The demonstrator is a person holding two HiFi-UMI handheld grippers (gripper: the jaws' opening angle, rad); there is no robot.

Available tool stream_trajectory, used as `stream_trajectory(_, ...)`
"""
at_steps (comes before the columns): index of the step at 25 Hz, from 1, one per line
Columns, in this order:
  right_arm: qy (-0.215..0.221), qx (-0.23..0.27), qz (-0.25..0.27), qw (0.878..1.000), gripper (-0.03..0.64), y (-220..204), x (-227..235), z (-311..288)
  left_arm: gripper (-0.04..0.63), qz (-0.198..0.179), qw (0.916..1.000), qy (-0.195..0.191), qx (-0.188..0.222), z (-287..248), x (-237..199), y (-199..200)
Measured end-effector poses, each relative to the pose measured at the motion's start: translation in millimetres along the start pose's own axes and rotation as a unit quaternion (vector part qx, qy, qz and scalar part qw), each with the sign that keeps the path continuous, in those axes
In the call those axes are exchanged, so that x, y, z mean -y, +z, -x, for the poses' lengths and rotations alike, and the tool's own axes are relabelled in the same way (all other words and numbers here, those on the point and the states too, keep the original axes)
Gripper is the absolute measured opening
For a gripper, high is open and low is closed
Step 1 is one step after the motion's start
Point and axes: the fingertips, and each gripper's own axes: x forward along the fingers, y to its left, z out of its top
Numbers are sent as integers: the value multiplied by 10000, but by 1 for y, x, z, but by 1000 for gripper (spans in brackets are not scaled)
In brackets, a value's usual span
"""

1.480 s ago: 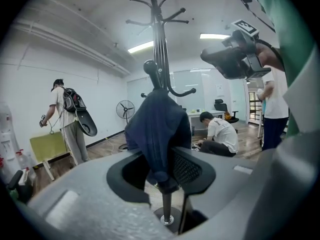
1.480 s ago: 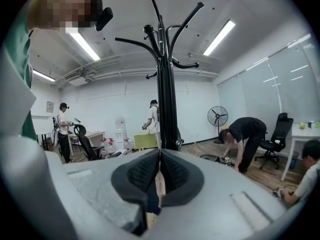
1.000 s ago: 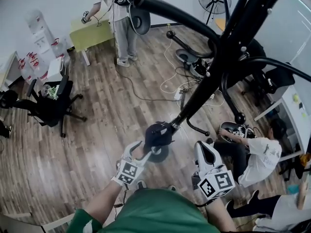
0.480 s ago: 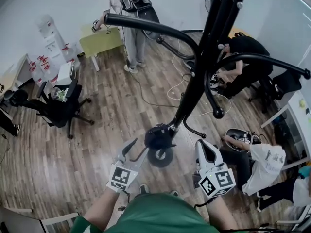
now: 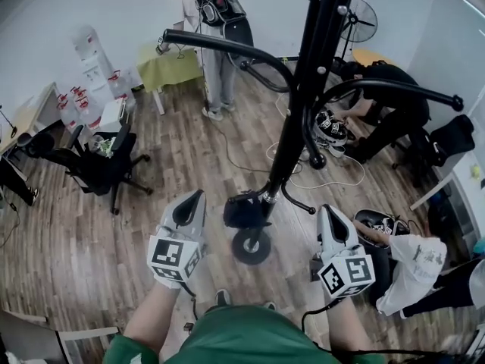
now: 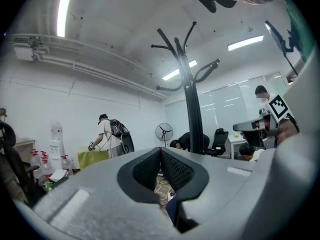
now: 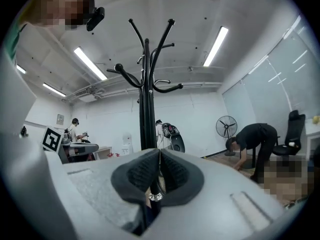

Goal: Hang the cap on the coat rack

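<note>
- The wood floor [image 5: 189,165] fills the head view, with the rack's round base [image 5: 251,246] standing on it at the centre.
- The black coat rack [image 5: 292,139] rises from that base toward 1 o'clock, its curved arms reaching out to 10 and 3 o'clock. It stands upright ahead of both claws in the left gripper view [image 6: 192,114] and the right gripper view [image 7: 146,109].
- The left claw [image 5: 191,205] is at 9 o'clock of the base, held level. Its jaws have just been closing, and the pads now meet [image 6: 161,166] with nothing between them.
- The right claw [image 5: 333,230] is at 3 o'clock of the base, also level. Its pads are pressed together [image 7: 160,171] and grip nothing.
- The dark cap [image 5: 244,212] hangs on a low hook at the pole's foot, just above the base. It sits between the two claws, at 3 o'clock of the left one and 9 o'clock of the right, apart from both.
</note>
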Motion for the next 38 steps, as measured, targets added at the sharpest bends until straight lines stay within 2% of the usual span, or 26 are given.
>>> stream_trajectory(5, -103, 255, 441, 9987, 6, 29, 18, -2, 11, 17, 9987, 418, 298, 8, -8, 33)
stream_trajectory(11, -98, 363, 871, 9955, 6, 40, 13, -2, 12, 114, 9976, 540, 407, 15, -8, 42)
stream_trajectory(20, -108, 476, 893, 9948, 6, 44, 14, 13, 12, 244, 9977, 572, 286, 16, 2, 33)
stream_trajectory(31, -99, 433, 865, 9953, 6, 39, 18, 12, 12, 197, 9980, 406, 440, 6, 12, 37)
stream_trajectory(38, -59, 367, 864, 9956, 6, 36, 21, 1, 12, 203, 9977, 475, 435, -2, 7, 35)
